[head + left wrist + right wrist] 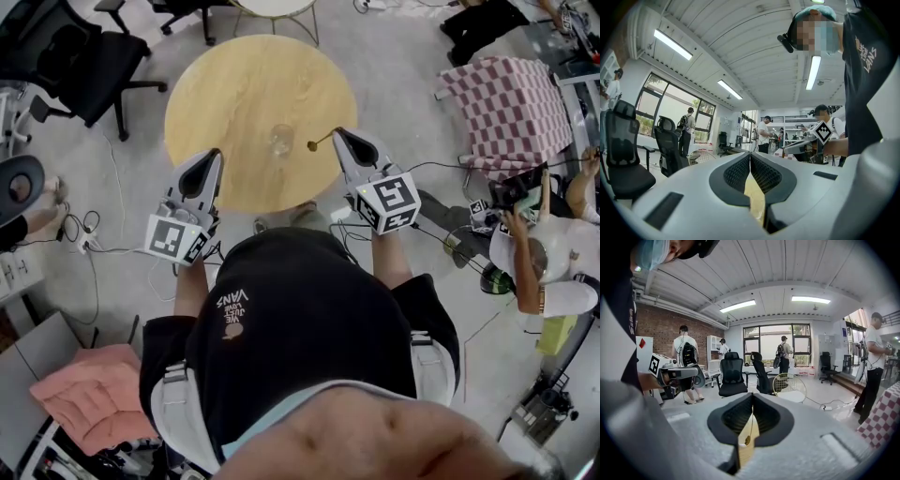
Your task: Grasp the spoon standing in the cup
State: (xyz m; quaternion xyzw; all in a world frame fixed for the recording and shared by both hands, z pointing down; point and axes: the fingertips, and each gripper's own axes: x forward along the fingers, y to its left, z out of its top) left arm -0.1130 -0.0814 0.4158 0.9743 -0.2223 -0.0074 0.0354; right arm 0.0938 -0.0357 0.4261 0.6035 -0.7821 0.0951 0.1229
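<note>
The clear glass cup [281, 139] stood near the middle of the round wooden bench [234, 89]. The spoon [319, 142] was outside it, just to its right, with its bowl end toward the cup. The right claw [339, 137] pinched the spoon's thin handle. The left claw [215, 156] was pressed together on nothing, over the bench's near edge. Around them was grey floor [394, 56] – black office chairs [89, 61] on one side, a checked seat [516, 103] on the other (with cables trailing between).
</note>
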